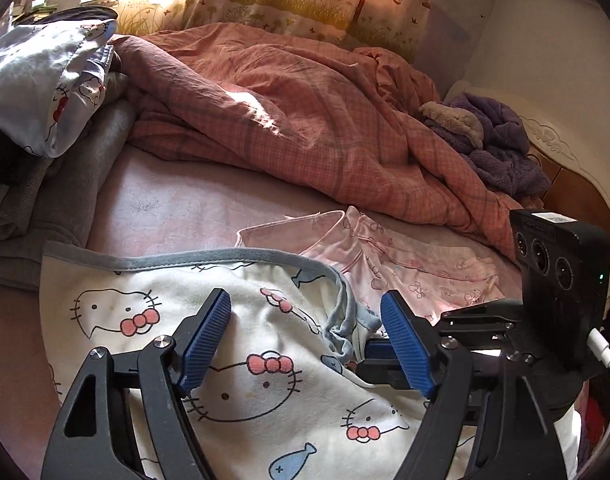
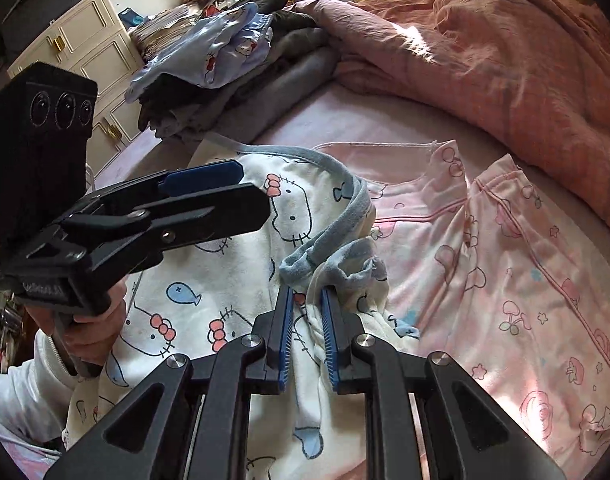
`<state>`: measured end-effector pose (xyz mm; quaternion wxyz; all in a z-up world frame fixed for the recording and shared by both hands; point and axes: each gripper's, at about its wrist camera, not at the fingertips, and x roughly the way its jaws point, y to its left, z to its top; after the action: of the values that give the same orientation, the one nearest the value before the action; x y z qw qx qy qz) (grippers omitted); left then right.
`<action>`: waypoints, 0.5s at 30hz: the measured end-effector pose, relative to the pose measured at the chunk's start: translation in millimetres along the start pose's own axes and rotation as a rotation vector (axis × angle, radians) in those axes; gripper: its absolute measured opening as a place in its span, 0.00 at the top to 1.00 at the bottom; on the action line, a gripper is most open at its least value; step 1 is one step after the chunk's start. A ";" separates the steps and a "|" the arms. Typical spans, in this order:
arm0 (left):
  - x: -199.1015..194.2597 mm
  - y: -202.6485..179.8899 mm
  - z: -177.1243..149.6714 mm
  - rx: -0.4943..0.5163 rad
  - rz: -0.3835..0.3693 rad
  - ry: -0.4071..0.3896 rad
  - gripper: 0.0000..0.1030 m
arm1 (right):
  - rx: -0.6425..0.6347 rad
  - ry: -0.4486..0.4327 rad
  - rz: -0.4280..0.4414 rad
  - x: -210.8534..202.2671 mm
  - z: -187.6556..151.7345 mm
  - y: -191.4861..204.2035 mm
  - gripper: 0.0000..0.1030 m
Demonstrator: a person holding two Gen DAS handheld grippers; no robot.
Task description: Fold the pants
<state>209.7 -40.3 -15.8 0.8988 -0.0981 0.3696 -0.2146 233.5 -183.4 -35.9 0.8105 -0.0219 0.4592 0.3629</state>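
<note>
Right wrist view: our right claw [image 2: 307, 340] pinches the pants [image 2: 241, 280] at the bunched waistband; left claw [image 1: 305, 344] hovers wide open, just left of it.

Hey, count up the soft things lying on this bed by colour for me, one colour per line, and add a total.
White cat-print pants: 1
Pale pink printed garment: 1
Salmon checked quilt: 1
Purple fleece robe: 1
Light blue cat-print garment: 1
Grey folded blanket: 1
Total: 6
</note>
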 end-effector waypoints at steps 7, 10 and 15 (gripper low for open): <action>27.2 5.4 -9.5 -0.010 0.021 0.086 0.28 | 0.062 -0.071 -0.074 -28.9 -0.8 -15.4 0.83; 26.5 -2.1 -12.3 0.033 0.028 0.080 0.32 | 0.192 -0.133 -0.083 -46.7 -0.7 -43.2 0.83; 22.0 -13.9 -15.0 0.108 0.032 0.061 0.61 | 0.344 -0.194 -0.079 -55.8 -3.4 -74.4 0.81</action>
<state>208.7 -63.0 -35.4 0.8943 -0.0369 0.3863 -0.2227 258.7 -271.2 -17.6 0.8564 0.1340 0.4329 0.2474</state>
